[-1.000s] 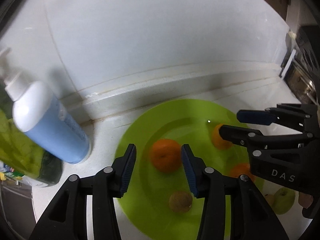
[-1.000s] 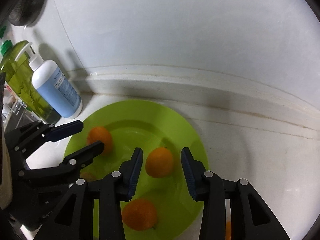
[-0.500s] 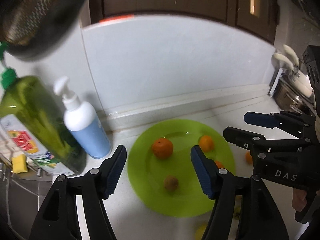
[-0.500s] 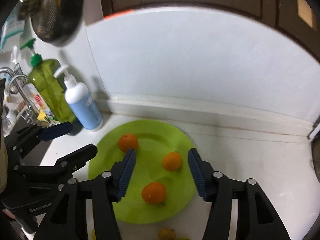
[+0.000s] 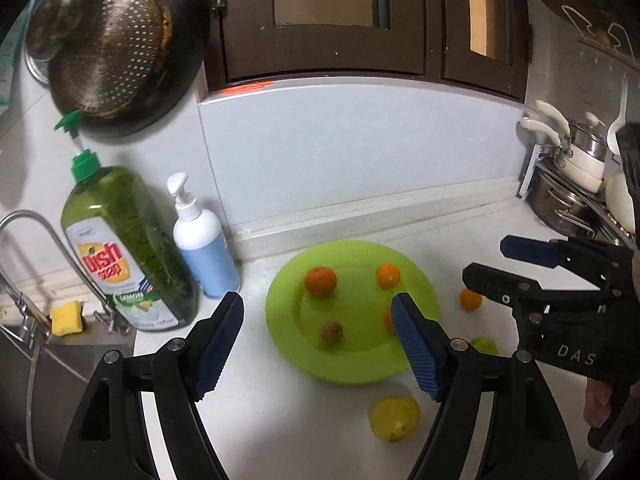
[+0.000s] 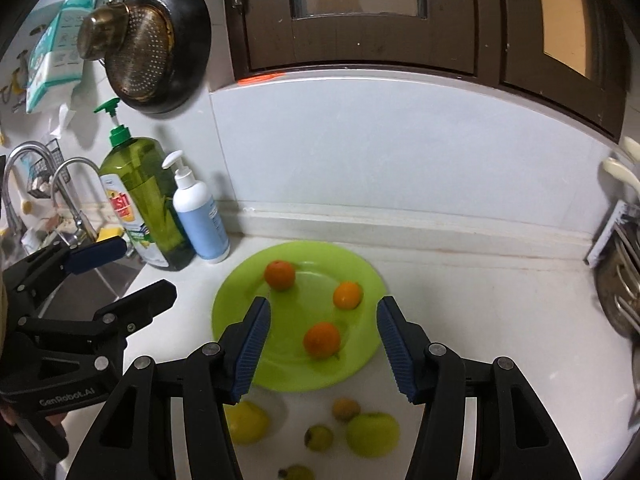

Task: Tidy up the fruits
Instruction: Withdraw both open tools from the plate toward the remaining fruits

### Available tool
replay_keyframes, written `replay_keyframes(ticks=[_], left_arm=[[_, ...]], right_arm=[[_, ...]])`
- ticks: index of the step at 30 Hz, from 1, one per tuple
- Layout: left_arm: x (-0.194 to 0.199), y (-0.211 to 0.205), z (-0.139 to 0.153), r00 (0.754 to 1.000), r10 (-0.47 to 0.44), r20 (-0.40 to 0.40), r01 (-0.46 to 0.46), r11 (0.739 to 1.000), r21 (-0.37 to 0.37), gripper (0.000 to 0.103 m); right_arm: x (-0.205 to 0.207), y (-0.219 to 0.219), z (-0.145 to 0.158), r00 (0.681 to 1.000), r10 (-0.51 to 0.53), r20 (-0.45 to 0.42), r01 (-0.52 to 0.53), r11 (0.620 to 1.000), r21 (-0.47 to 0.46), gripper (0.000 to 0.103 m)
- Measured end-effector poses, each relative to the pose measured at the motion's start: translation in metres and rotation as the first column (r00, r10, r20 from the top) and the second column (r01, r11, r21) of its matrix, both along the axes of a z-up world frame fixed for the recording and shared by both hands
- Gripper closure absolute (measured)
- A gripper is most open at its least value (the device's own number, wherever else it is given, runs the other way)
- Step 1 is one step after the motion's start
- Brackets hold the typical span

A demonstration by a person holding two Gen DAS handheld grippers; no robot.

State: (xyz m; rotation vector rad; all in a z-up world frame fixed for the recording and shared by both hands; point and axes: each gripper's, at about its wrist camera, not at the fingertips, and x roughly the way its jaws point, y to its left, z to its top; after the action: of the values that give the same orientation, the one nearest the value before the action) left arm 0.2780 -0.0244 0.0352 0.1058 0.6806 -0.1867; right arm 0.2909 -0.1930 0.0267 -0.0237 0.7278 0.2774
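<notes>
A green plate (image 5: pixel 360 364) (image 6: pixel 304 304) lies on the white counter near the back wall. It holds three oranges (image 6: pixel 280 275) (image 6: pixel 348 295) (image 6: pixel 322 340) and a small brown fruit (image 5: pixel 331 331). Loose on the counter lie another orange (image 5: pixel 470 299), a yellow fruit (image 5: pixel 395 418) (image 6: pixel 248 422), a green apple (image 6: pixel 373 434) and some small brownish fruits (image 6: pixel 346 408). My left gripper (image 5: pixel 317 302) (image 6: pixel 146 268) hangs above the plate's left side, its jaws opening with nothing between them. My right gripper (image 6: pixel 323 306) (image 5: pixel 488 260) is raised above the plate, open and holding nothing.
A green dish-soap bottle (image 5: pixel 128 248) and a white-and-blue pump bottle (image 5: pixel 204 252) stand left of the plate, beside a sink with a faucet (image 5: pixel 36 232). Pots (image 5: pixel 576 184) crowd the right end. A colander (image 5: pixel 108 52) hangs on the wall.
Both grippers have pulled back and up from the plate and their jaws have widened. The oranges that sat between the fingers now lie free on the plate.
</notes>
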Motion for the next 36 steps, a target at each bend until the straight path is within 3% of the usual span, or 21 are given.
replay_keyframes(ticks=[21, 36], left_arm=[[-0.063, -0.004, -0.022, 0.991, -0.129, 0.025, 0.126, 0.989, 0.078, 0.027], [-0.07, -0.017, -0.073, 0.948, -0.317, -0.03, 0.318, 0.937, 0.148, 0.027]], right_arm=[[-0.08, 0.0, -0.018, 0.997, -0.074, 0.016, 0.074, 0.997, -0.013, 0.047], [-0.099, 0.002, -0.077, 0.986, -0.104, -0.128, 0.102, 0.995, -0.021, 0.047]])
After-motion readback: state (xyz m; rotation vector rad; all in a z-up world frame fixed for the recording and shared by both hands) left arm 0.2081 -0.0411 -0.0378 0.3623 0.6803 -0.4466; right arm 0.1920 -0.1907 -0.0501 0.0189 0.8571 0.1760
